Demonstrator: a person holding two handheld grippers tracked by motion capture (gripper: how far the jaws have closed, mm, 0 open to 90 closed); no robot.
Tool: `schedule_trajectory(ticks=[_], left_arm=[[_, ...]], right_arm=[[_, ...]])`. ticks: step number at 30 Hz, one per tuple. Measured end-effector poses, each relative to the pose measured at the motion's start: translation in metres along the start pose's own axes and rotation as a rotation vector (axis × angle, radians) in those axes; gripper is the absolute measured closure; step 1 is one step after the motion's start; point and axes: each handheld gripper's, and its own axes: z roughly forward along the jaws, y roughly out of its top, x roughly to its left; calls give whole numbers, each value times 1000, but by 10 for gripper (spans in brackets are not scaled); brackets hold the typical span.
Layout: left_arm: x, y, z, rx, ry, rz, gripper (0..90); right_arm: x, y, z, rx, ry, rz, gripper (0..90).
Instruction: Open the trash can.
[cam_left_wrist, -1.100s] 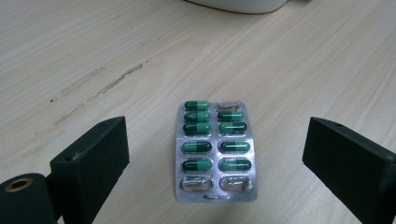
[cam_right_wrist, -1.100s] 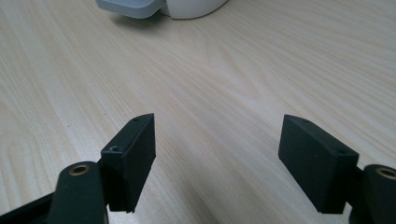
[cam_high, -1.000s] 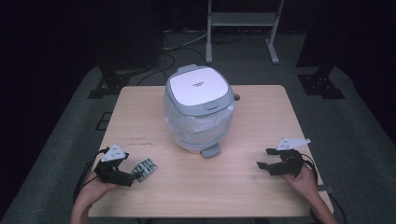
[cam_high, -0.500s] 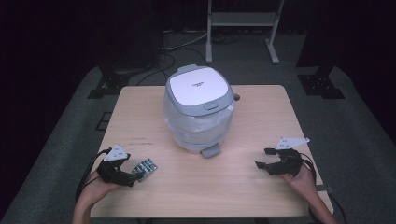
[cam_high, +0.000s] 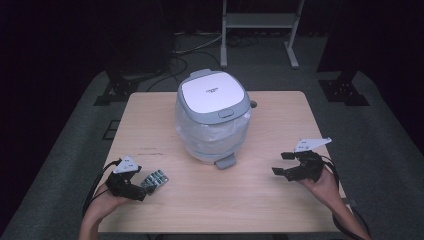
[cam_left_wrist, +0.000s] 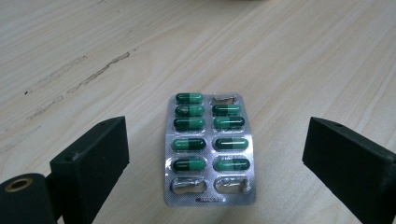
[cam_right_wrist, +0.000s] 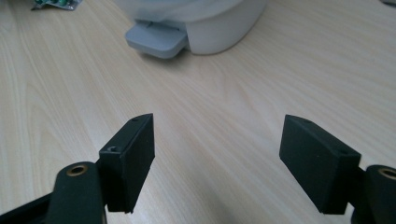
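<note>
High view looks down on the table (cam_high: 250, 200); both gripper views skim it closely.

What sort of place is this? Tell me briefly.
Probably a recording studio or lab, not a home: a lone wooden table on grey carpet against dark surroundings, a metal stand with cables behind it, and only a pedal bin and a blister pack laid out.
</note>
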Motion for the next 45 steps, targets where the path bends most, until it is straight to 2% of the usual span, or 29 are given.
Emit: schedule_trajectory(ticks=[7, 10, 11, 12, 15, 16, 23, 33, 40, 45], left_arm=[[2, -1, -2, -11, 0, -8, 62], [2, -2, -2, -14, -3, -10, 61], [2, -2, -2, -14, -3, -10, 61], [2, -2, -1, -9, -5, -5, 61], [2, -2, -1, -9, -7, -6, 61], [2, -2, -2, -11, -7, -3, 61], [2, -2, -2, -14, -9, -6, 61], [2, -2, -2, -15, -10, -1, 61], [3, -2, -1, -11, -17, 5, 61], [2, -2, -2, -15, -13, 6, 61]], right_arm=[[2, 24, -11, 9, 8, -23, 254], [6, 43, -19, 9, 10, -45, 254], [6, 43, -19, 9, 10, -45, 254], [7, 54, -24, 1, 18, -52, 254], [8, 62, -27, 0, 20, -57, 254], [10, 69, -28, -5, 24, -61, 254], [14, 89, -29, -3, 54, -74, 254], [17, 117, -35, 2, 58, -94, 254], [24, 140, -41, 5, 91, -107, 254], [28, 149, -42, 15, 89, -123, 254]])
